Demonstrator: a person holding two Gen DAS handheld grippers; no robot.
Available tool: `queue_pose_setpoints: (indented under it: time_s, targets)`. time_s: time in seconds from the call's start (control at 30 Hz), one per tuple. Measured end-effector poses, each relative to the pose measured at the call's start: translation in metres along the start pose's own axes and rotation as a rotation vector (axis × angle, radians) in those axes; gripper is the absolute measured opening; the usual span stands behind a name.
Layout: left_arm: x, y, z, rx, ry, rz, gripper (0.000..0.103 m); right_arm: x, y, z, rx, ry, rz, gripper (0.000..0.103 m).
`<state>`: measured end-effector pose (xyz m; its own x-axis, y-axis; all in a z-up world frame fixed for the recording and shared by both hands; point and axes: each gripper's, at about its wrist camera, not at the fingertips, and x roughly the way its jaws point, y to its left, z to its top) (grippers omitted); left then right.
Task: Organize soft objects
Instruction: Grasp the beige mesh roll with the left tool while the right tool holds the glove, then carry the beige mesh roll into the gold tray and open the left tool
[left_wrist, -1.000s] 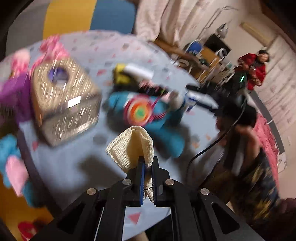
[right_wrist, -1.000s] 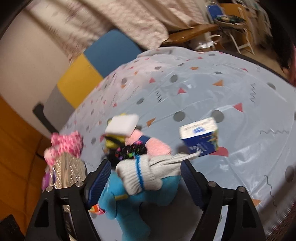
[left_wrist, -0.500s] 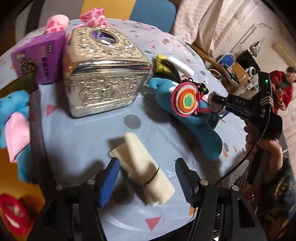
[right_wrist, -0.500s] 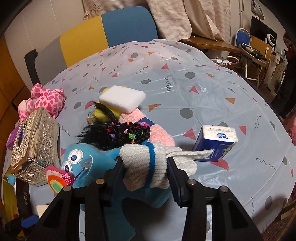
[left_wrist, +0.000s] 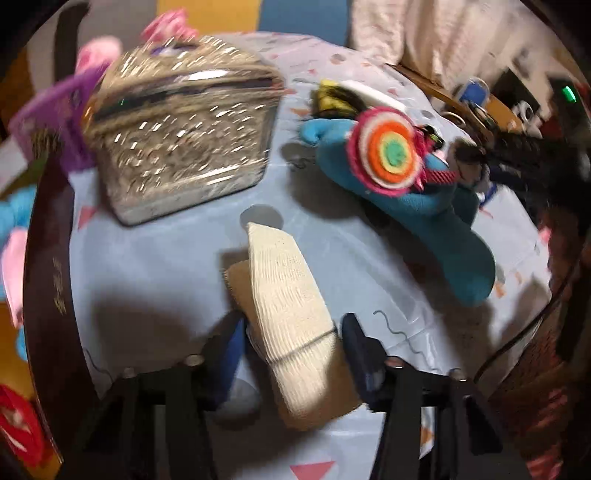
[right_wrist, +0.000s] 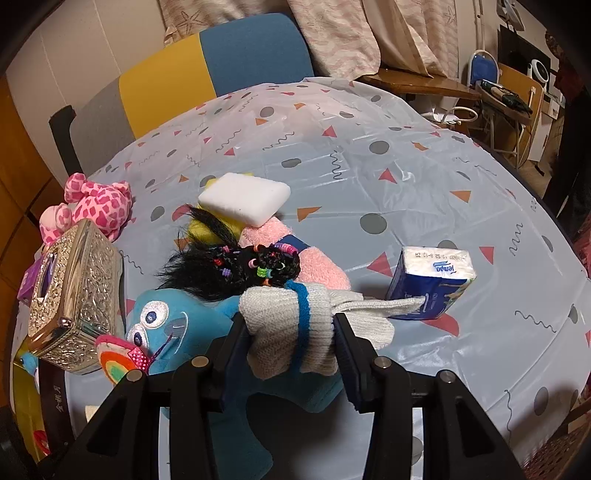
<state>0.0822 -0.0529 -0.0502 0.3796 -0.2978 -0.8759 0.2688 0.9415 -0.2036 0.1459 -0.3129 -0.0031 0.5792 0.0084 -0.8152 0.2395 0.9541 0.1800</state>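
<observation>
At the bottom centre of the left wrist view, the left gripper (left_wrist: 291, 354) had just been closing around the cream cloth (left_wrist: 291, 317) on the table (left_wrist: 155, 266), pads not visibly pressing it. In the right wrist view, the right gripper (right_wrist: 290, 341) clamped the white glove (right_wrist: 291, 325) low in the frame, left of the tissue pack (right_wrist: 432, 280).

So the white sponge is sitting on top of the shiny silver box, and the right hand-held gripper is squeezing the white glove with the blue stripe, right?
Not quite. The white sponge sits on the yellow and pink soft things, apart from the silver box, which stands over to the left. The right wrist view shows this. The rest is right: the right hand-held gripper is squeezing the white glove with the blue stripe.
</observation>
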Motion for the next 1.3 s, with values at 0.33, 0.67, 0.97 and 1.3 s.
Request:
queue_pose_setpoints:
  time_s: [0.33,0.67,0.97,1.3]
  targets:
    - [-0.023,-0.008,-0.017,0.119,-0.11,-0.034,0.033,-0.001,0.002,-0.001,-0.019,-0.007,-0.012,0.041]
    - [-0.133,0.059,-0.005,-0.024,-0.337,-0.08,0.034,-0.003,0.004,-0.001,-0.034,-0.011,-0.023,0.04]
    - [-0.159,0.221,-0.015,-0.408,-0.354,0.101,0.034,-0.003,0.009,-0.003,-0.057,-0.014,-0.045,0.04]
    - [-0.097,0.286,-0.009,-0.555,-0.2,0.112,0.037,-0.002,0.012,-0.003,-0.078,-0.014,-0.063,0.04]
